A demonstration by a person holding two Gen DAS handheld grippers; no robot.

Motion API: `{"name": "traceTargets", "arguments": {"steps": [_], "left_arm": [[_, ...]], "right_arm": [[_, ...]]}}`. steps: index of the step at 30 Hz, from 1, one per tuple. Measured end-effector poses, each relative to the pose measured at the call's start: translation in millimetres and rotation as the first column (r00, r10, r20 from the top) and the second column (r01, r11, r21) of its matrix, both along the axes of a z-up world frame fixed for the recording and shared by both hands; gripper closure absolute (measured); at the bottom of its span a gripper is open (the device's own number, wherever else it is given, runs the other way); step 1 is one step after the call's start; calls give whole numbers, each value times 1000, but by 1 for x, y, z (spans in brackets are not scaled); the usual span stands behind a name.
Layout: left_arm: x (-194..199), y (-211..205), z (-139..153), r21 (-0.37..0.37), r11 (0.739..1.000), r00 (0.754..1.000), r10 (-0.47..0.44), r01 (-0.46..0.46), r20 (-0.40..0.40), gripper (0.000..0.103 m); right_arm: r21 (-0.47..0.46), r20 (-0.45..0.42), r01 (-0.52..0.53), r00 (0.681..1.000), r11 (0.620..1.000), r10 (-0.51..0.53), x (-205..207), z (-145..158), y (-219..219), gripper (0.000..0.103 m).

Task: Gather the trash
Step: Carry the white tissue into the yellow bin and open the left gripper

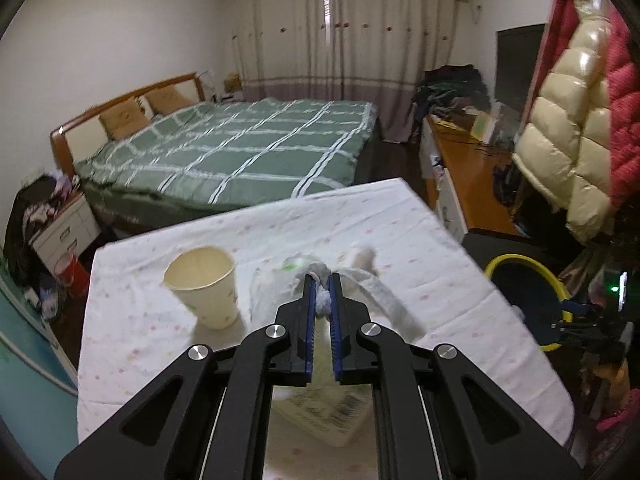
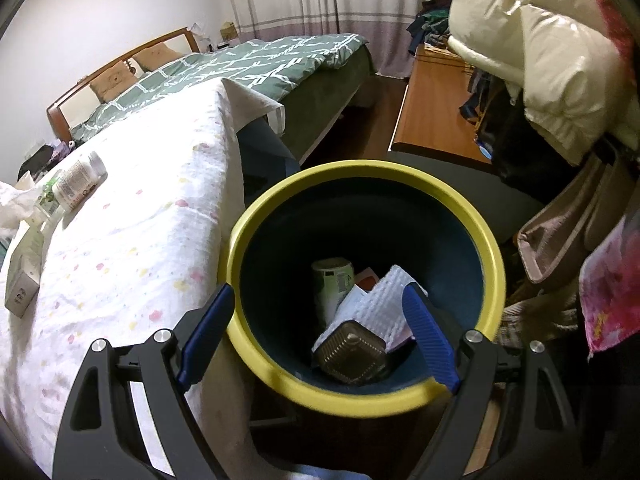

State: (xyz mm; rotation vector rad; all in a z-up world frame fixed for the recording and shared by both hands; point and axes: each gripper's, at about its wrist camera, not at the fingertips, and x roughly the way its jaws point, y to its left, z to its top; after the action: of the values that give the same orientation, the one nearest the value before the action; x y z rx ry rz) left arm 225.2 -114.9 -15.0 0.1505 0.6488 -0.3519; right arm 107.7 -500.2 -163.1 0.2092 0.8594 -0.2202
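Note:
My left gripper (image 1: 322, 282) is shut on a crumpled white tissue (image 1: 323, 302), held above the cloth-covered table (image 1: 132, 320). A long white tail of the tissue (image 1: 390, 304) trails to the right. Behind it lie more crumpled white wrappings (image 1: 276, 284). A paper cup (image 1: 205, 285) stands upright to the left of the gripper. My right gripper (image 2: 318, 294) hangs open over the yellow-rimmed dark bin (image 2: 256, 208), with nothing between its fingers. In the bin lie a green-labelled can (image 2: 334, 280), a white paper towel (image 2: 384, 300) and a brown plastic box (image 2: 350, 350).
A plastic bottle (image 2: 78, 182) lies on its side on the table, with a small carton (image 2: 24, 276) nearer the front. The bin (image 1: 516, 264) stands off the table's right edge. A bed (image 1: 240, 148) is behind, a wooden desk (image 1: 472, 184) and hanging jackets (image 1: 572, 140) to the right.

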Motion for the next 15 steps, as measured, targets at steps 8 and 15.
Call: {"name": "traceTargets", "arguments": {"steps": [8, 15], "left_arm": [[-39, -59, 44, 8, 988, 987, -153, 153, 42, 96], [-57, -138, 60, 20, 954, 953, -299, 299, 49, 96]], "right_arm": [[15, 40, 33, 999, 999, -33, -31, 10, -13, 22], [5, 79, 66, 995, 998, -67, -59, 23, -28, 22]]}}
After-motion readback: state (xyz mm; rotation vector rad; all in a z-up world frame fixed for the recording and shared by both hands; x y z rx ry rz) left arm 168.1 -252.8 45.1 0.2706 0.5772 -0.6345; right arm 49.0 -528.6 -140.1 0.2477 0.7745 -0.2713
